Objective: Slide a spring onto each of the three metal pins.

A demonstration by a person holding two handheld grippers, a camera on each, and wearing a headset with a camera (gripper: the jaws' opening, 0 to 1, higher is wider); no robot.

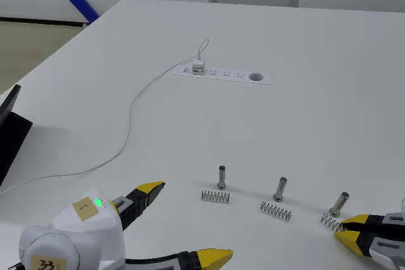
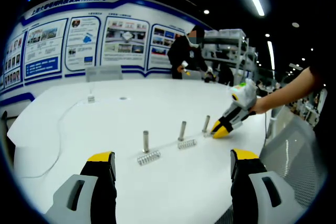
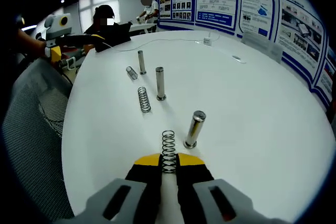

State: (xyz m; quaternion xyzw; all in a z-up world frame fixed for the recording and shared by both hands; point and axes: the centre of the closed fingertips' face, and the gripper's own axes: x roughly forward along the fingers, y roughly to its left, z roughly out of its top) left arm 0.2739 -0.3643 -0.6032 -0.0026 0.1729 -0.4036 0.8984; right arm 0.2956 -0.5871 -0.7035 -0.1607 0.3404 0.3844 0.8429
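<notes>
The left gripper (image 1: 183, 222) is held low, jaws spread and empty, probably kept ready to steady a pin. Three pins are stood upright in a row, the left pin (image 1: 221, 177), middle pin (image 1: 280, 189) and right pin (image 1: 339, 203). A left spring (image 1: 215, 196), middle spring (image 1: 276, 210) and right spring (image 1: 329, 221) are laid just in front of them. The right spring's near end is pinched by the right gripper (image 3: 168, 162), presumably for lifting over its pin. A cable (image 1: 130, 118) and power strip (image 1: 221, 74) are set well behind, out of the way.

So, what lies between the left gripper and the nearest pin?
A spring, lying flat just before that pin, as the left gripper view shows. The left gripper is open.
</notes>
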